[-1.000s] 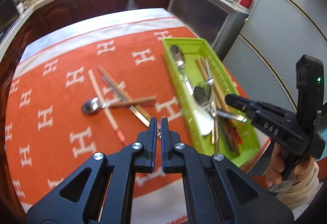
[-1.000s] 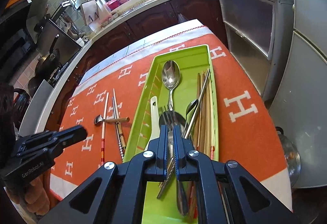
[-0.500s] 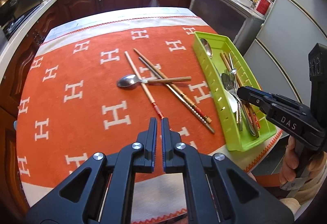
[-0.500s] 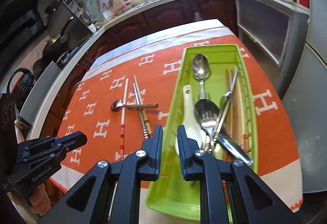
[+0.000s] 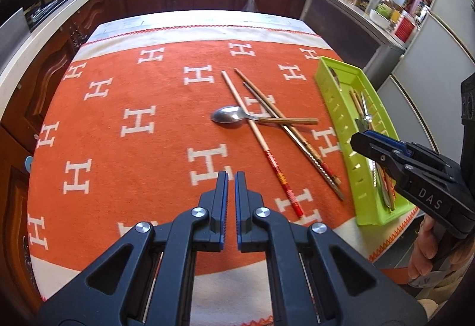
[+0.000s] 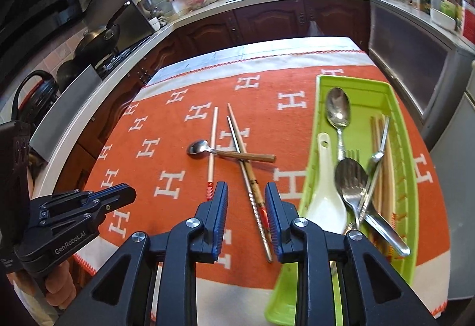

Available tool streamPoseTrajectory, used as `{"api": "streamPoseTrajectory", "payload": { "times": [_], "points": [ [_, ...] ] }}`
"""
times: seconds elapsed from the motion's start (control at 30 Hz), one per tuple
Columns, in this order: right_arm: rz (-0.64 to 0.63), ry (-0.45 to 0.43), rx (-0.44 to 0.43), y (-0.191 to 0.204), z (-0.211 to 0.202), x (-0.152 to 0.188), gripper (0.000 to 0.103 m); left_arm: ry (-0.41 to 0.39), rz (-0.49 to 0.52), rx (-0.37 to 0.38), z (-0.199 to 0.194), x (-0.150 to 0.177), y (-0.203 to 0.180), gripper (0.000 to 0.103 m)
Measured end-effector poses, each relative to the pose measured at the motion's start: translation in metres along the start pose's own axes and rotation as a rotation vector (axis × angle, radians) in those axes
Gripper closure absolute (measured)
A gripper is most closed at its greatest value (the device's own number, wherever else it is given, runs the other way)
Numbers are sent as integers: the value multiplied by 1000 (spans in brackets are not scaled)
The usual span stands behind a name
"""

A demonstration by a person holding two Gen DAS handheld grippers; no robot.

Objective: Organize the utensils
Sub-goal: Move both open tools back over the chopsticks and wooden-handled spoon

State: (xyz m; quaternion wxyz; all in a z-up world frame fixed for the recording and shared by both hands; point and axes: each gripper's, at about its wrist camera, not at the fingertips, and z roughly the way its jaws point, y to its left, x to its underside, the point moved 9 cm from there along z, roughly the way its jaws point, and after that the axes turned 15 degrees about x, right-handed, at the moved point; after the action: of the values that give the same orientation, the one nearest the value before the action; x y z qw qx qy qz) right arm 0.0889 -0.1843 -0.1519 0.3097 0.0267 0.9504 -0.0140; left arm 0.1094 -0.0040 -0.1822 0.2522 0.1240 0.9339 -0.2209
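The right claw [image 6: 246, 219] is held wide and empty so its fingers can go round the chopsticks [image 6: 252, 189] lying just under and ahead of it, the green tray [image 6: 408, 177] waits to its right, and the left claw [image 5: 231, 201] hangs nearly closed, holding nothing.

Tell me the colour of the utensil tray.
Lime green; the tray shows best in the right wrist view.

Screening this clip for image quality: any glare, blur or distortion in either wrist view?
Left wrist view: strong fisheye bending of the counter edges; the tablecloth and wooden-handled spoon are sharp. Right wrist view: the window above the sink is blown out, bright glints sit on the metal spoon in the green tray, and the corners are dark.
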Motion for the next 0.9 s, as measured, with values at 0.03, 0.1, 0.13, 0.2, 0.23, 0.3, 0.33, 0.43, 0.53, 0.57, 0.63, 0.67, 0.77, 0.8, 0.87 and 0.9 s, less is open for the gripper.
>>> {"api": "streamPoseTrajectory", "payload": {
  "times": [0.03, 0.1, 0.13, 0.2, 0.23, 0.3, 0.33, 0.43, 0.53, 0.57, 0.63, 0.67, 0.77, 0.8, 0.87, 0.9],
  "points": [
    [-8, -5, 4, 2, 2, -2, 76, 1, -8, -2, 1, -1, 4, 102],
    [-30, -17, 13, 8, 6, -8, 72, 3, -24, -5, 3, -3, 12, 102],
    [-36, -19, 18, 10, 9, -12, 69, 2, -31, -8, 4, -4, 16, 102],
    [-41, -13, 27, 14, 16, -18, 69, -1, -44, -12, 6, -7, 23, 102],
    [-42, -6, 28, 17, 20, -22, 69, -1, -51, -15, 8, -8, 27, 102],
    [-51, 1, 28, 20, 28, -28, 69, 4, -64, -22, 12, -10, 34, 102],
    [-66, 4, 37, 22, 33, -32, 69, 7, -71, -24, 14, -11, 37, 102],
    [-96, 38, 20, 30, 47, -38, 69, 9, -89, -28, 20, -14, 46, 102],
    [-123, 58, 2, 39, 60, -43, 69, 17, -108, -32, 29, -18, 55, 102],
    [-140, 61, 6, 41, 64, -44, 69, 22, -113, -30, 32, -19, 57, 102],
    [-171, 67, 13, 45, 73, -46, 69, 31, -117, -27, 38, -19, 59, 102],
    [-188, 72, 10, 48, 77, -47, 69, 36, -116, -26, 41, -19, 60, 102],
    [-263, 82, 3, 56, 91, -48, 72, 49, -118, -24, 48, -19, 62, 102],
    [-300, 87, -6, 61, 97, -49, 73, 52, -121, -23, 50, -19, 63, 102],
    [-345, 99, -16, 67, 105, -47, 78, 57, -131, -18, 54, -18, 65, 102],
    [-376, 111, -31, 71, 111, -47, 83, 58, -136, -16, 55, -18, 67, 102]
  ]
}}
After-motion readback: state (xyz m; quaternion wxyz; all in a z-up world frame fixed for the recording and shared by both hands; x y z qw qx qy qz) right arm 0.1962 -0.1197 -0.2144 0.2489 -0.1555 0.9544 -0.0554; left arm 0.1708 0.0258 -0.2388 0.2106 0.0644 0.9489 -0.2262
